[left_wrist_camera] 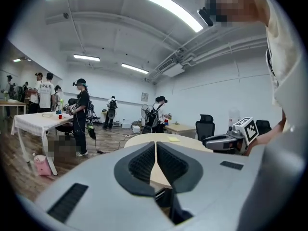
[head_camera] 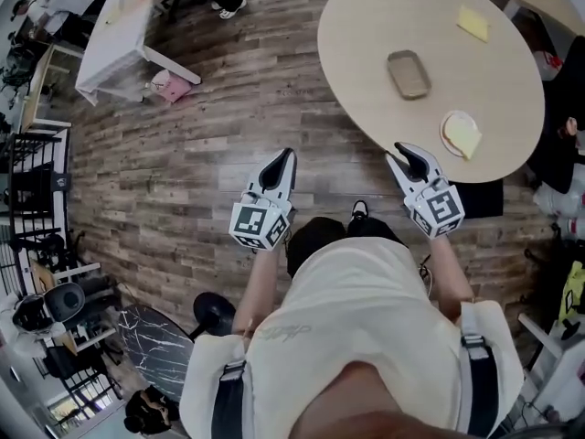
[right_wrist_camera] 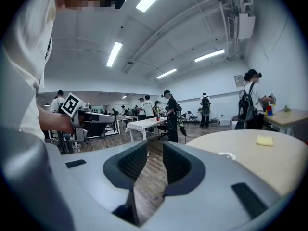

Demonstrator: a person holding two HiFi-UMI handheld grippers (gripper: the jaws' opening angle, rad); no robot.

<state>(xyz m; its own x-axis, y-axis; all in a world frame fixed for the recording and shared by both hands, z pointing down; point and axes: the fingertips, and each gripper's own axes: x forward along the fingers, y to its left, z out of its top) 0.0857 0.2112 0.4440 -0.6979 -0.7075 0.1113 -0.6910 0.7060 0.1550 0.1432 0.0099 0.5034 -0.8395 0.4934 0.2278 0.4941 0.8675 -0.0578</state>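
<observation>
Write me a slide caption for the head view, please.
Person on wood floor holds left hand-held gripper and right hand-held gripper toward a table with tray, plate and note.

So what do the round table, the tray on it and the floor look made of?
Table: pale wood or laminate, matte, even tone.
Tray: grey-brown, dull, rounded rim; plastic or metal, unclear.
Floor: wood-look planks, seams and grain show.

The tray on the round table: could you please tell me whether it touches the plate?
Apart. The head view shows the tray and the plate lying separately, with a bare strip of table between them.
</observation>
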